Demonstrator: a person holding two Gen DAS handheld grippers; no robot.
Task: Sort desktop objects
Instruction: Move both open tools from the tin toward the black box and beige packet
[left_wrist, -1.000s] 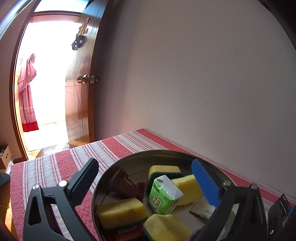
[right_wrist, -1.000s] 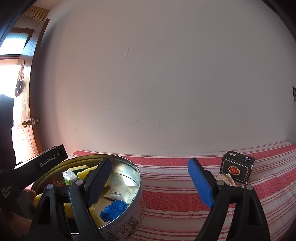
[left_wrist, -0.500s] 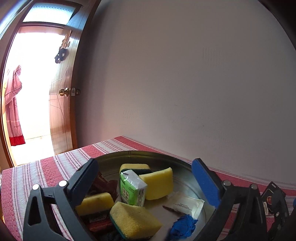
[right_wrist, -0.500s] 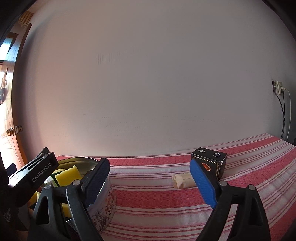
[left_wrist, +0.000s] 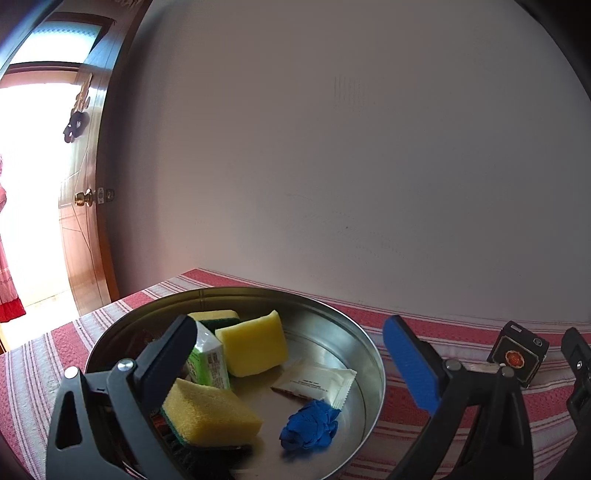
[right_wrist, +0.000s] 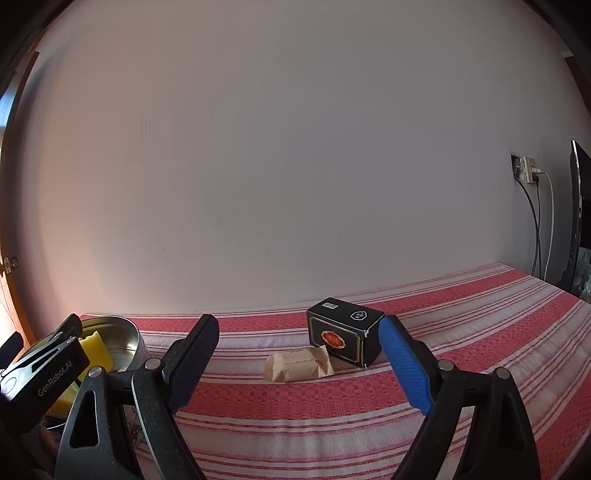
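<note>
A round metal tin (left_wrist: 354, 332) on the red striped cloth holds yellow sponges (left_wrist: 255, 347), a green packet (left_wrist: 208, 360), a white sachet (left_wrist: 321, 380) and a crumpled blue wad (left_wrist: 310, 428). My left gripper (left_wrist: 291, 354) hovers open over the tin with nothing between its fingers. In the right wrist view my right gripper (right_wrist: 299, 354) stands open above the cloth, facing a tan wrapped packet (right_wrist: 299, 363) and a black box (right_wrist: 343, 334) behind it. The tin (right_wrist: 125, 339) shows at the left edge there. The black box (left_wrist: 517, 354) also appears at the right of the left wrist view.
A plain wall runs along the far edge of the table (right_wrist: 461, 332). An open wooden door (left_wrist: 85, 206) stands at the left. Cables hang from a wall socket (right_wrist: 524, 170) at the right, beside a dark screen edge (right_wrist: 576, 214).
Both views have swung to the right: the tin slid left in each, the black box and tan packet came to the middle of the right view. Both grippers stayed open.
</note>
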